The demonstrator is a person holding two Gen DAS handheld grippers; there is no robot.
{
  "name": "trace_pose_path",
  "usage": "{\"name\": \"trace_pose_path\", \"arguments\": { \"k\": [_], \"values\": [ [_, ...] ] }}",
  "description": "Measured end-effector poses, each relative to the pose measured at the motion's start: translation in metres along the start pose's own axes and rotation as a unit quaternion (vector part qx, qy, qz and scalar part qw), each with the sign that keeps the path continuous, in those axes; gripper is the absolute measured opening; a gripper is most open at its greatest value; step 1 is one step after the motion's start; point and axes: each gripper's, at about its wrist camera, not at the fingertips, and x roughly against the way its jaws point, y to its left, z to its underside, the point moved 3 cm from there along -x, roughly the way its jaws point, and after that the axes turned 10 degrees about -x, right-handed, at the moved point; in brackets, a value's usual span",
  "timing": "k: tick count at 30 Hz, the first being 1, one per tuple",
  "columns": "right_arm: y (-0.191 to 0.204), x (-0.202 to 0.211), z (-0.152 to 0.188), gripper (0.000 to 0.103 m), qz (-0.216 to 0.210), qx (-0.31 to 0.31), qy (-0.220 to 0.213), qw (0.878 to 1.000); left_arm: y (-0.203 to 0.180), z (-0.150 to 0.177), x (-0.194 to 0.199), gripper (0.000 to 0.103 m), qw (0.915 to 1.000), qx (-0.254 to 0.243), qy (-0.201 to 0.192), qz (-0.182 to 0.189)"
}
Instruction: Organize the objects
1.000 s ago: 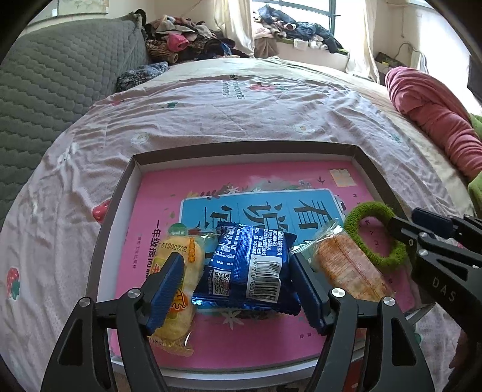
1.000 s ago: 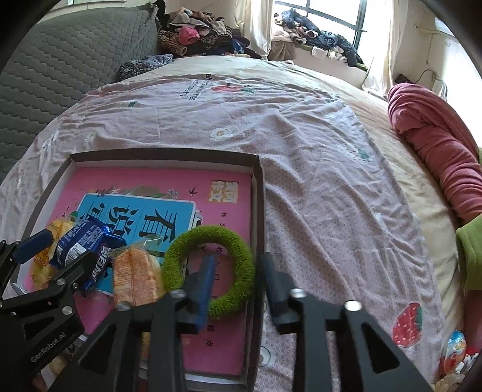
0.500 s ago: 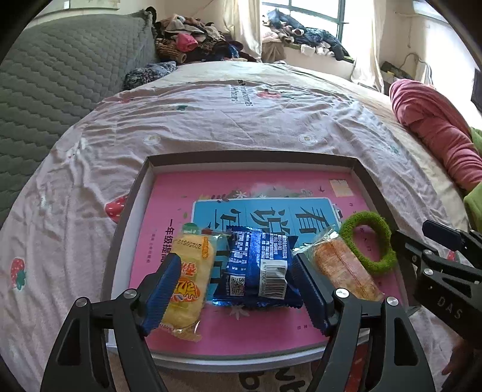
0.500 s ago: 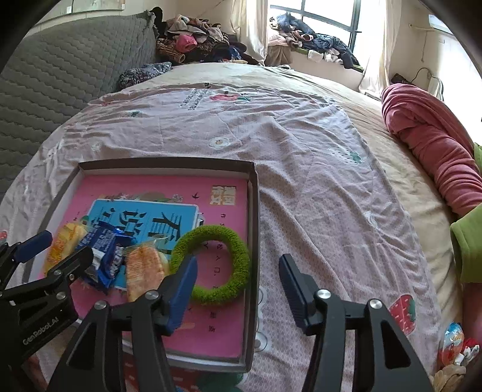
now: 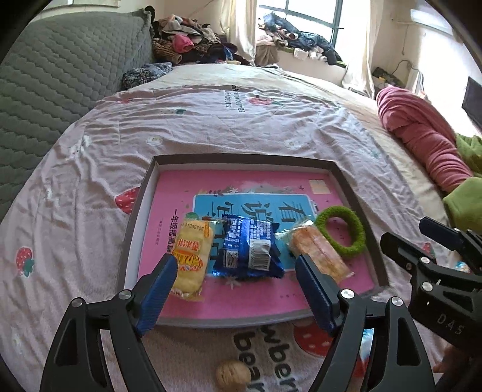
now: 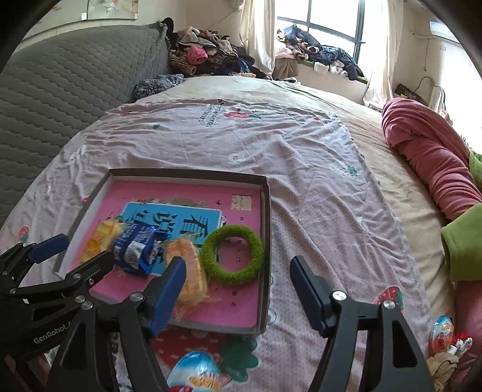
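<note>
Now both grippers, left gripper (image 5: 235,297) and right gripper (image 6: 238,294), gape empty; tray (image 5: 247,159) holds four items. Next likely: walnut (image 5: 233,375) or foil egg (image 6: 194,372); descend straight, straddle squarely, close gently.

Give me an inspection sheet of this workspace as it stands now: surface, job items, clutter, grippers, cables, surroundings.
Surface: bed sheet with strawberry print, wrinkled.
Job's things: shallow box lying on the sheet; inside it, in a row, yellow snack pack, blue snack pack, orange snack pack and green ring.
Clutter: walnut and foil egg on the sheet in front of the box; another foil egg to the right.
Grippers: left gripper open, empty; right gripper open, empty.
Cables: nothing seen on the bed.
Surroundings: grey quilted headboard, clothes pile, pink blanket, window.
</note>
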Motion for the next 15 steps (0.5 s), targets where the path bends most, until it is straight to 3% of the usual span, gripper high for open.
{"name": "trace_pose_path", "arguments": {
  "k": [9,12,15],
  "values": [
    [0.001,0.041,0.005,0.076,-0.007,-0.004,-0.018,1.0,0.002,0.009,0.036,0.083,0.9999,0.003,-0.004,0.015],
    [0.002,0.056,0.009,0.078,-0.01,-0.003,-0.025,1.0,0.005,0.013,0.047,0.093,0.9999,0.0,-0.004,0.016],
    [0.005,0.07,0.013,0.079,-0.015,-0.001,-0.032,0.999,0.006,0.018,0.059,0.095,0.9998,-0.003,-0.008,0.018]
  ]
}}
